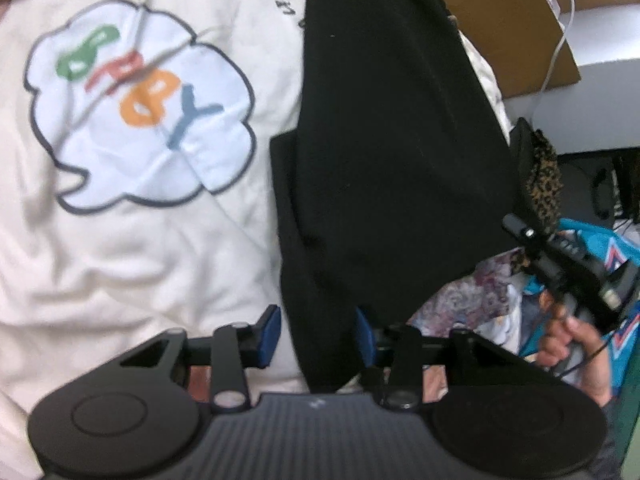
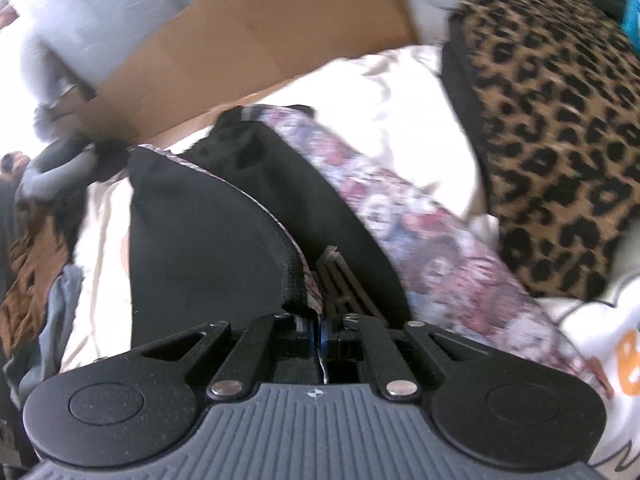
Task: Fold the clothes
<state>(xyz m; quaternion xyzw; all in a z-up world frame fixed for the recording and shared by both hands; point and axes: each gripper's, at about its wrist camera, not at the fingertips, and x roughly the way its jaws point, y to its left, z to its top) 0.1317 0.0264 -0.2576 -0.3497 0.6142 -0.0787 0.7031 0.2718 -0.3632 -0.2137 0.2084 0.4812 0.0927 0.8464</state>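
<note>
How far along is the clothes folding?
Early. Nothing looks folded yet. The right tongs are shut on an edge of the black garment, which hangs through the open left tongs. The cream sweatshirt and leopard piece still lie unfolded.

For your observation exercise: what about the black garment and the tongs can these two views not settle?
- Left wrist view: black garment hides the left tongs' right pad; grip unclear.
- Same view: right tongs are small and their tips are covered by cloth.
- Right wrist view: blurred; garment's type and full outline are unreadable.
</note>
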